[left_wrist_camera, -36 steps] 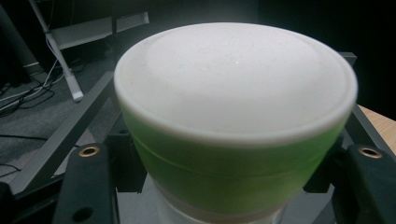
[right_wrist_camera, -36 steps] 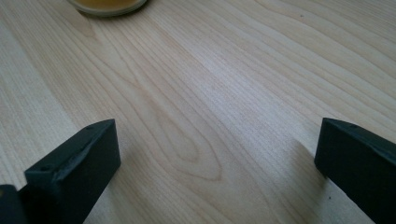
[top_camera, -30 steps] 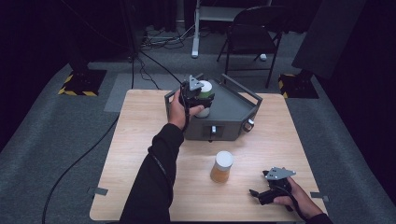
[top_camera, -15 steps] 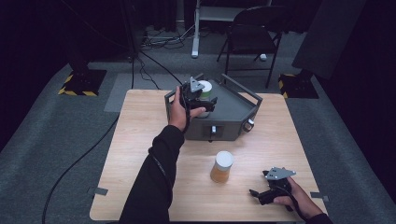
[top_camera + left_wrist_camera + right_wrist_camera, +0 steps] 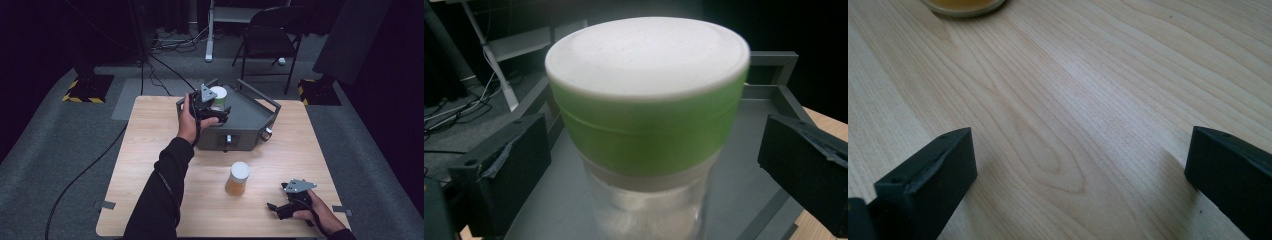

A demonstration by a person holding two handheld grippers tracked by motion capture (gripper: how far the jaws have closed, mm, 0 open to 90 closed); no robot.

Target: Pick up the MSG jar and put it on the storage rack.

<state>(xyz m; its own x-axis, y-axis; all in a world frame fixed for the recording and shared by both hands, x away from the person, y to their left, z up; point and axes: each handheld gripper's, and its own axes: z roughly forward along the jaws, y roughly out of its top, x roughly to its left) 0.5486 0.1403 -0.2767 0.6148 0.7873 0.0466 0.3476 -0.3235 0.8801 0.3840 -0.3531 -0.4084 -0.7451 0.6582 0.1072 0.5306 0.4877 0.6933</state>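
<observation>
**Inspector:** Starting nearest the person. The right gripper point(image 5: 281, 207) is lying low at the near edge of the table point(image 5: 150, 165), jaws wide apart and holding nothing. In its own view bare wood is lying between the fingers point(image 5: 928, 175), and the base of the amber jar point(image 5: 964, 6) is sitting well ahead of them, slightly toward the left finger.

**Assistant:** Any hazard there?

**Inspector:** Slight, I judge. If that hand is sliding forward carelessly, a finger could be nudging the amber jar point(image 5: 238, 178), which is standing free in mid-table, and tipping it.

**Assistant:** And farther out?

**Inspector:** The left gripper point(image 5: 216, 107) is reaching over the grey tray point(image 5: 255, 107). Its jaws are standing apart, one on each side of the green jar point(image 5: 649, 130), neither pad touching it. The jar is sitting upright between the fingers point(image 5: 506, 170), on the tray floor, its white lid point(image 5: 646, 55) above their tops.

**Assistant:** What is going wrong from here, potentially?

**Inspector:** Three things, in my judgement. The gaps are looking unequal, so one pad may be meeting the jar first and pushing it sideways. The pads are sitting around the green band, close under the lid; a high, light hold on a smooth round wall could be letting the jar slip or swing. The tray rail point(image 5: 774, 62) beyond the fingers could be catching a jaw.
</observation>
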